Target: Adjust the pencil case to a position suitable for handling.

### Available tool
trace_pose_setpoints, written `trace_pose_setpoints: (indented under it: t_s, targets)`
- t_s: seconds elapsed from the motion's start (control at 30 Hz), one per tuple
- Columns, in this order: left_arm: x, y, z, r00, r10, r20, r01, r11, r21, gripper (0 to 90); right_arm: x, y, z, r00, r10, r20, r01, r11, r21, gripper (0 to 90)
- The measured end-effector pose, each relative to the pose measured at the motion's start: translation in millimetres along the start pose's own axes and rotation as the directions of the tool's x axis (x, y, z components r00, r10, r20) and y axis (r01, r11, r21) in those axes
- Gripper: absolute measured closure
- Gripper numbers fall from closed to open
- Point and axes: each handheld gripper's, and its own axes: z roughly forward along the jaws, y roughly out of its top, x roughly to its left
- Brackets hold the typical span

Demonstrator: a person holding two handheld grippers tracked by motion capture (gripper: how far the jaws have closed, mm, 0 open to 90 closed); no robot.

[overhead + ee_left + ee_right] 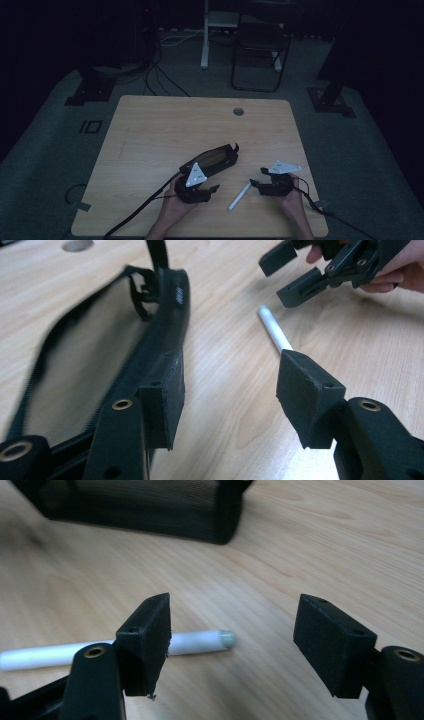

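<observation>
My left gripper (212, 189): sat at lower centre of the high view, jaws spread with nothing between the pads.
Left pad (162, 397): lay against the zipper edge of the black pouch (90, 365) in the left gripper view.
My right gripper (258, 181): sat lower right, jaws apart and empty.
White pen (239, 196): lay flat on the table (150, 130) between my two grippers, gripped by neither.
Pen tip (226, 638): showed just past my right gripper's left jaw.
Pouch (216, 159): lay open, centre of the high view.
</observation>
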Motion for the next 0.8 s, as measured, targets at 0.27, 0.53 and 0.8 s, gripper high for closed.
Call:
trace_pose_setpoints:
  t_s: [0.27,0.53,0.8]
  targets:
    - [-11.8,-10.1,24.9,0.9987,0.002,0.051,-0.005,0.9988,0.050,42.4,-0.4,-0.8,-0.2,0.9996,0.001,-0.029,-0.001,1.000,-0.008,30.1]
    - [-20.0,-15.1,36.6,0.9974,0.015,0.070,-0.021,0.9967,0.079,41.2,2.4,-5.1,3.3,0.9956,-0.073,-0.059,0.076,0.996,0.041,20.4]
    - [-22.4,-15.4,40.3,0.9972,0.024,0.070,-0.030,0.9962,0.082,39.0,8.4,-6.2,12.5,0.9907,-0.133,-0.030,0.135,0.987,0.087,18.3]
